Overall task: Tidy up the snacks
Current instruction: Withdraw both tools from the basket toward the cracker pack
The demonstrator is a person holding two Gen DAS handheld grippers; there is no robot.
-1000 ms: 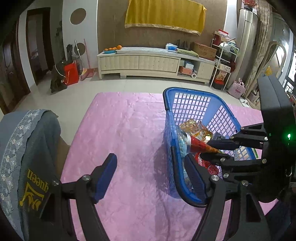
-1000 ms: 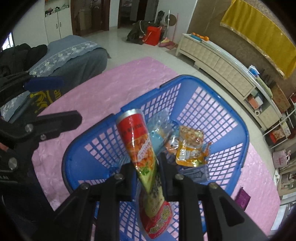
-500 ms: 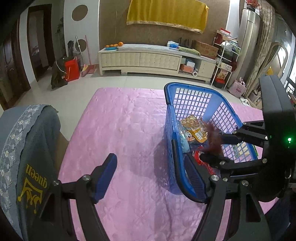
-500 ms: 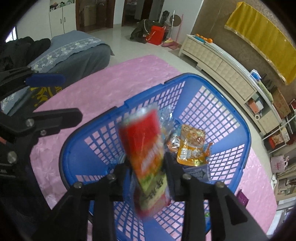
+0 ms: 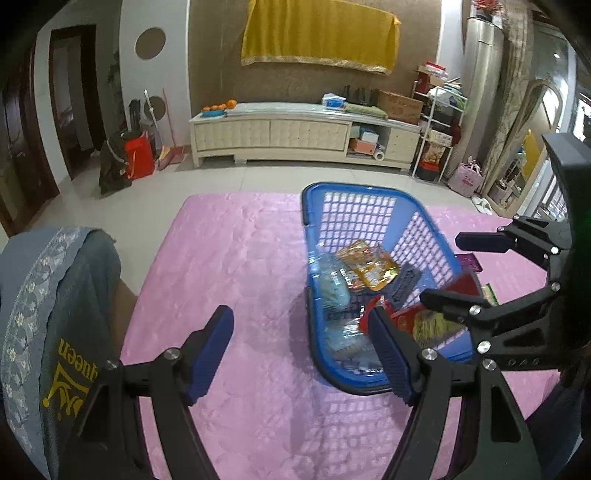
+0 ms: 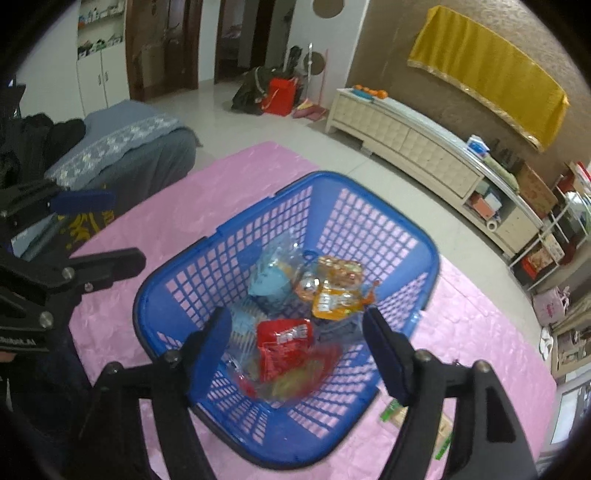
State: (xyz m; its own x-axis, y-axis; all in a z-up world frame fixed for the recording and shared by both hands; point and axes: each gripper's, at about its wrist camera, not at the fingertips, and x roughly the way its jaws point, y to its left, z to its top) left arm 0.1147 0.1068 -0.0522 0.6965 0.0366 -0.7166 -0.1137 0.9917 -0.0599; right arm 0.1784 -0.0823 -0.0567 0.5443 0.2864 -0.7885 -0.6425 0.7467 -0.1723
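Jaws on the right gripper (image 6: pixel 295 354) were spreading apart, nothing pinched between them, and right below sat a red-and-green snack pack (image 6: pixel 295 380) in the blue basket (image 6: pixel 391 236), too blurred to read. Next to it in the basket were a red packet (image 6: pixel 282 341) with white lettering I couldn't make out, an orange pouch (image 6: pixel 334 295) and a light blue bag (image 6: pixel 271 282). The left gripper (image 5: pixel 301 354) was wide too, still easing open, with only pink cloth between its blue pads (image 5: pixel 210 350), just beside the basket's near corner.

Everything sat on a pink quilted cover (image 5: pixel 229 266), kinda shiny, spread across a bed or table, hard to say which. A couple of small items lay on the cover past the basket: a purple card-like thing (image 5: pixel 469 263) and a green-edged box (image 6: pixel 391 408).

Off to the left was a grey-blue cloth (image 5: pixel 44 295) with a flowery lace strip, and that's the only readable text: "queen" in yellow, upside down, above a yellow crown logo.

Room-wise it had a pale tiled floor (image 5: pixel 155 199), a long cream cabinet (image 5: pixel 273 134) against a brown wall with oranges (image 5: pixel 219 107) on top, a yellow drape (image 5: pixel 319 35) hanging above it, a red bag (image 5: pixel 138 158) by the dark doorway, and a cluttered wire shelf (image 5: pixel 439 129) on the right.
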